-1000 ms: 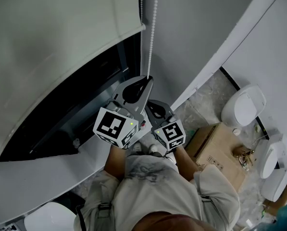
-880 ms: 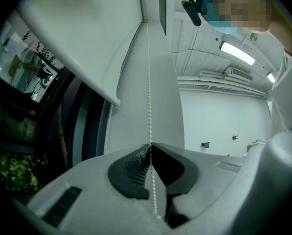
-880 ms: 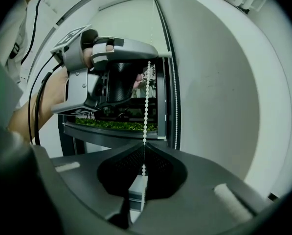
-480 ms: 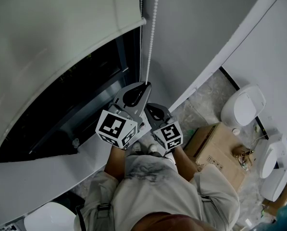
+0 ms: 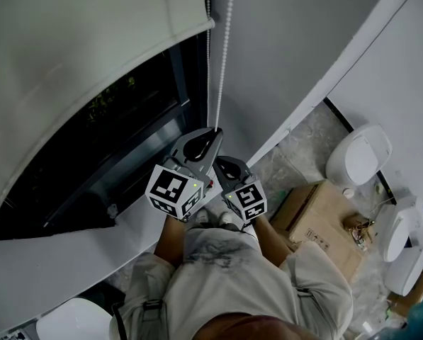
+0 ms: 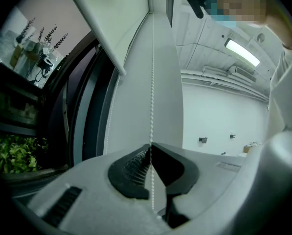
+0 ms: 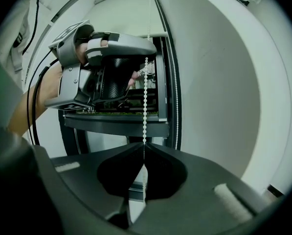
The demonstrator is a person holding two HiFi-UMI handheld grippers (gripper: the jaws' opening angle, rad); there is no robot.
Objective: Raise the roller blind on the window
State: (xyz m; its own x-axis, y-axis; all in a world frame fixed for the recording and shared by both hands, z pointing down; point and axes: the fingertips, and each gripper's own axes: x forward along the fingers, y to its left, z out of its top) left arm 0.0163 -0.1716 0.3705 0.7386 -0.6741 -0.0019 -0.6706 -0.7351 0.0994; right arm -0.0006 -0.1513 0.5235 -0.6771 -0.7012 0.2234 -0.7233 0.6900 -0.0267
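White plastic bead chain [image 5: 224, 55] hangs down the right side of the dark glass window [image 5: 126, 112], and both claws are clamped on the same strand, one above the other. The left gripper [image 6: 150, 145] has its claw closed to a sliver on the beads, and the chain runs straight up from between its ribbed pads. The right gripper [image 7: 144, 147] pinches the strand just beneath it, its claw likewise closed on the beads. Compared with a second ago, both grippers sit lower in the head view, stacked as closely as before. The off-white fabric roller blind [image 5: 91, 41] covers the upper part of the window. Its bottom edge lies higher than before, its right corner further up the chain. A wider band of dark glass shows beneath it, with green foliage [image 6: 13, 153] behind.
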